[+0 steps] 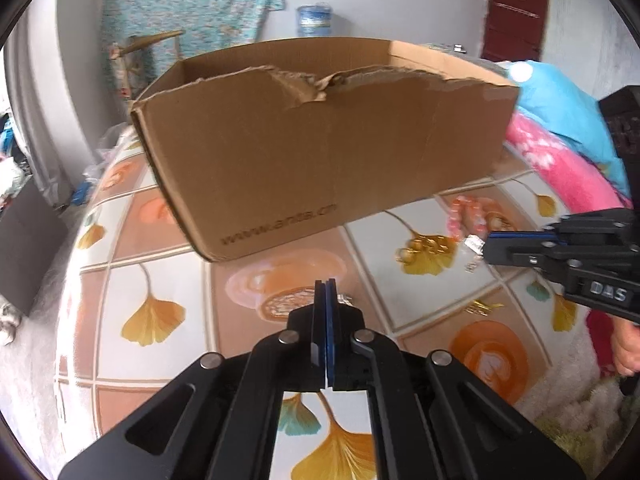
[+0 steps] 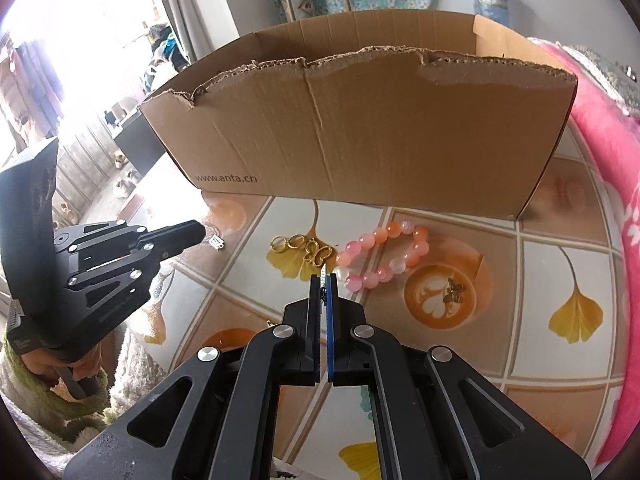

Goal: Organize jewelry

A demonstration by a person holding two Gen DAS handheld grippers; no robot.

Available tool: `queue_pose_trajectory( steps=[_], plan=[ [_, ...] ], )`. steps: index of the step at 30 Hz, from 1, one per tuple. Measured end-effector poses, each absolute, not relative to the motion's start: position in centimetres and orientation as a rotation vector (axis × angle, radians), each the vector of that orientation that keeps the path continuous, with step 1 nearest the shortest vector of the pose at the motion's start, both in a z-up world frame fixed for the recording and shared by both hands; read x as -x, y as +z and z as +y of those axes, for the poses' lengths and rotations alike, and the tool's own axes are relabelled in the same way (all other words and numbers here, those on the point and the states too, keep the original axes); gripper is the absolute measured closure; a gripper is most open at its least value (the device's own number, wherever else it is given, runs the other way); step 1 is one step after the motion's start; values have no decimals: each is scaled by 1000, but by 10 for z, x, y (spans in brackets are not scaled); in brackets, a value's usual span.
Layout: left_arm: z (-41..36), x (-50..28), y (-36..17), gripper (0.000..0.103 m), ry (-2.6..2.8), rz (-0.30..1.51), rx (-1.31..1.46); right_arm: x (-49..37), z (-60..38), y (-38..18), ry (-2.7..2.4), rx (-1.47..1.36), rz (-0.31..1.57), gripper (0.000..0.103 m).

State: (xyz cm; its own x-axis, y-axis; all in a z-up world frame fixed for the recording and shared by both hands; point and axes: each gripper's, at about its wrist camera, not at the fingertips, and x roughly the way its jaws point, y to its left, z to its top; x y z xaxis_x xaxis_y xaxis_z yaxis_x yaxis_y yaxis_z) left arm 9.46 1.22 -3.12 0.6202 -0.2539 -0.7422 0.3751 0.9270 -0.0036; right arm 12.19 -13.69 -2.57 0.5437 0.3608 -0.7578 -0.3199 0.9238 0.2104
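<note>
Right hand-held gripper, low centre of the right wrist view, is clamped on a thin silver trinket whose tip pokes out above the pads. Left hand-held gripper has its fingers pressed together; whether it holds the small silver piece beside its tip cannot be told.

Risk: the trinket is pinched at its edge and could slip or twist free on the lift over the torn front wall.

Cardboard box fills the upper frame; its contents are hidden. Bead bracelet, gold rings and butterfly charm lie loose on the desk in front of it.
</note>
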Motion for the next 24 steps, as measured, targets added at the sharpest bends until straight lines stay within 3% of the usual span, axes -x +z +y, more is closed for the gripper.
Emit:
queue_pose_trajectory(
  steps=[2,4,11,20,24],
  plan=[
    [16,-96,-30,101,-378,834,-143,-121,-138,-26,410,-57,912,103],
    [18,-100,-30,90,-393,853,-127,-119,-142,-24,416,-63,910,103],
    [17,-109,-31,70,-432,916,-80,-118,-152,-25,414,-84,907,103],
    [5,-110,-38,69,-355,928,-145,-118,-159,-27,428,-108,906,103],
    [-4,-109,-39,78,-333,929,-197,-119,-163,-27,430,-117,904,103]
  ],
)
